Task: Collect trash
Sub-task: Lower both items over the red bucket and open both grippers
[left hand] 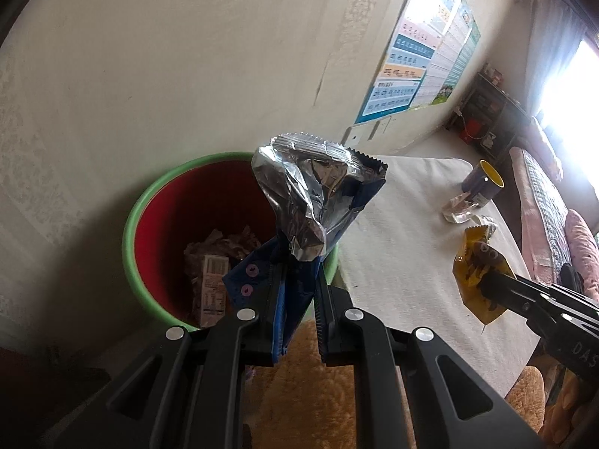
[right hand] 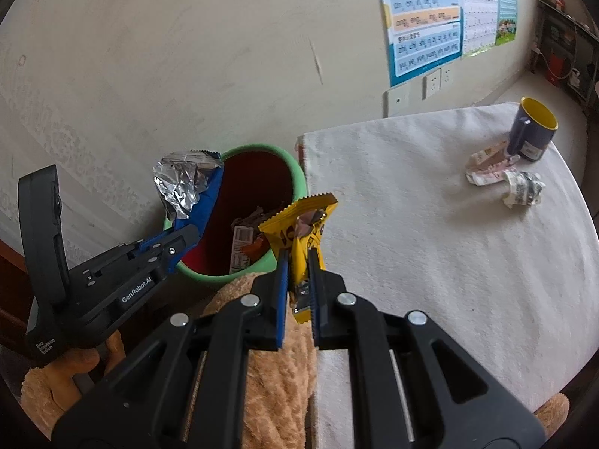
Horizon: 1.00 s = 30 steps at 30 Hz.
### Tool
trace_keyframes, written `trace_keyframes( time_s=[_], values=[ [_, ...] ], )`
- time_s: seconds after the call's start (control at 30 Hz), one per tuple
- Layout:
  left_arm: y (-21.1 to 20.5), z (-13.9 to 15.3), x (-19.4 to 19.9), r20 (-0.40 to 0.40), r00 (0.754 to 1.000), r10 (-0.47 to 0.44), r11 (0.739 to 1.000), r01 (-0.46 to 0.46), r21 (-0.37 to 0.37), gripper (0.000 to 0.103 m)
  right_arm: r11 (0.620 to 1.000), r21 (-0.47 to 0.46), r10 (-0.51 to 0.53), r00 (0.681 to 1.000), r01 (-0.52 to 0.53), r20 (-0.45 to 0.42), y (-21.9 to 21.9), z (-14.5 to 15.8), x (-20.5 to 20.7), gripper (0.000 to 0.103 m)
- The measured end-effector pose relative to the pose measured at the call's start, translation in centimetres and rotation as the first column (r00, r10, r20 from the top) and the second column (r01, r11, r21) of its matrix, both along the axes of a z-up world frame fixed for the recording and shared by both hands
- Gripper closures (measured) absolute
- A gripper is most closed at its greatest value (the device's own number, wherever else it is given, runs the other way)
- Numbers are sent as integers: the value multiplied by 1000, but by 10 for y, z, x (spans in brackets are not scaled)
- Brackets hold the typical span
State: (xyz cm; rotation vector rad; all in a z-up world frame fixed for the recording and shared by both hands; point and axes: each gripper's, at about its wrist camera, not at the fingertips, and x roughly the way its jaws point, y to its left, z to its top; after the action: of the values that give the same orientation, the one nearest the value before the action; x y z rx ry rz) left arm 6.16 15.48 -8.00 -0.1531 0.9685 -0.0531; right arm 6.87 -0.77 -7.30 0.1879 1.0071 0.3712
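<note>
Left gripper (left hand: 299,284) clamps a blue wrapper (left hand: 318,202) over the bin (right hand: 239,217); right gripper (right hand: 299,277) pinches a yellow wrapper (right hand: 299,232) beside its rim. Next: likely release both inside.

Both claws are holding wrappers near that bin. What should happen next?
Probably the left gripper should open: its blue wrapper seems to hang at the rim of the bin, so it should fall in. The right gripper with the yellow wrapper looks short of it.
</note>
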Motion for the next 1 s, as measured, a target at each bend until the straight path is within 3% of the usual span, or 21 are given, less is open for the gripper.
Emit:
trace_keyframes(
  time_s=[0.4, 1.0],
  values=[
    [25, -16, 9, -32, 997, 70, 998, -70, 2, 92, 999, -6, 50, 999, -50, -6, 29, -7, 21, 92],
    [57, -53, 48, -116, 981, 156, 988, -157, 0, 91, 995, 34, 96, 991, -93, -97, 58, -37, 68, 92]
  ],
)
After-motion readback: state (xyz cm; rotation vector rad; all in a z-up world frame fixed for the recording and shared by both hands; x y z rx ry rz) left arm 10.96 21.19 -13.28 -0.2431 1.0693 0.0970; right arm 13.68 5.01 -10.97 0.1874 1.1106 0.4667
